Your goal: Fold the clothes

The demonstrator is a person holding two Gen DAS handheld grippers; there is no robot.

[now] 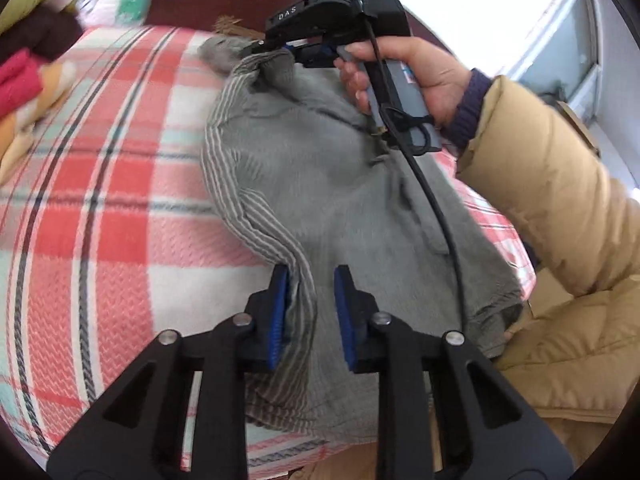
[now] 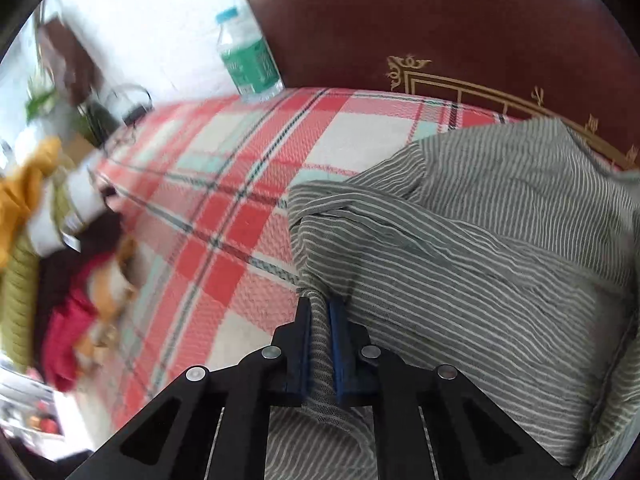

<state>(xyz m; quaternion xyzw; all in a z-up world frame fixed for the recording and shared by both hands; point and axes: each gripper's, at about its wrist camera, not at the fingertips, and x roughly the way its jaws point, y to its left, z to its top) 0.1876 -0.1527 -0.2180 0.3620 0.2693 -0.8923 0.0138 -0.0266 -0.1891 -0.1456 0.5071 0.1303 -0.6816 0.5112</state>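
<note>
Striped garment (image 1: 320,184) lies lengthwise btwn right gripper (image 1: 260,46) & left gripper (image 1: 310,312).

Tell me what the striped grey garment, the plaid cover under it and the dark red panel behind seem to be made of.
Striped grey garment: soft, thin woven cloth, likely cotton; it crumples and drapes, matte. Plaid cover: thicker textile with a raised waffle-like weave, matte. Dark red panel: smooth and glossy with gold ornament, perhaps lacquered wood or leatherette; I cannot tell which.

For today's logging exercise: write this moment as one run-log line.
step: grasping | left hand-held gripper: open, straddling grey striped garment hem | right hand-held gripper: shut on garment | surface: plaid blanket
</note>
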